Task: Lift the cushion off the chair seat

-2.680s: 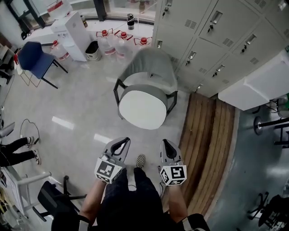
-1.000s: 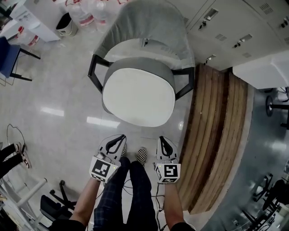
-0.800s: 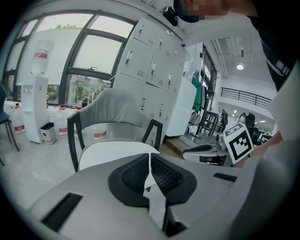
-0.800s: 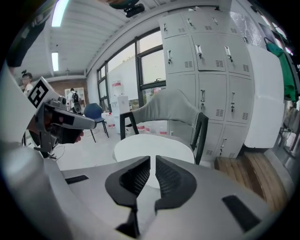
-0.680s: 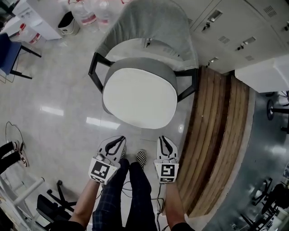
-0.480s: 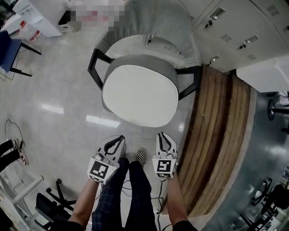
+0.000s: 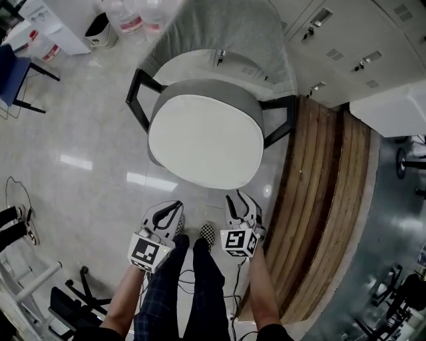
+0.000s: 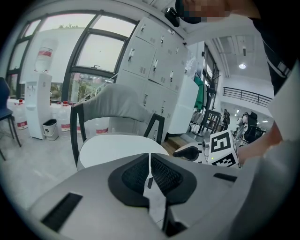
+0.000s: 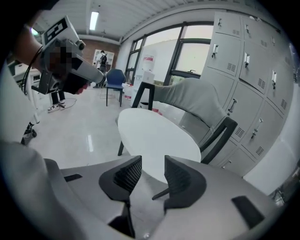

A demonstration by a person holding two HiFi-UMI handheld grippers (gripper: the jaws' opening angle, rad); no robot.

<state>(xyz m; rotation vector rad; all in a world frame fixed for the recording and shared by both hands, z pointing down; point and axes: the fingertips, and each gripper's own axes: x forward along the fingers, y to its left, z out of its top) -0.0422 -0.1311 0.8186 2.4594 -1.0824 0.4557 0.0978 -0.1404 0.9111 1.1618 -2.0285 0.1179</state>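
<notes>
A white round cushion (image 7: 203,140) lies on the seat of a grey armchair (image 7: 229,33) with black arms. Both grippers hang short of the chair's front edge, touching nothing. My left gripper (image 7: 174,206) is shut and empty; in the left gripper view its pads (image 8: 161,172) meet below the cushion (image 8: 115,146). My right gripper (image 7: 239,198) is opening its jaws with nothing between them. In the right gripper view the cushion (image 9: 154,133) shows through the gap of the right gripper (image 9: 153,163).
Grey lockers (image 7: 333,40) stand behind and right of the chair. A wooden platform (image 7: 313,200) runs along the right. Water bottles (image 7: 126,16), a bin (image 7: 98,30) and a blue chair (image 7: 12,73) are at the far left. My legs and checkered shoe (image 7: 208,233) are between the grippers.
The right gripper has rolled and its jaws have parted from shut. Both grippers sit a little lower. The chair has come nearer since the earliest frame.
</notes>
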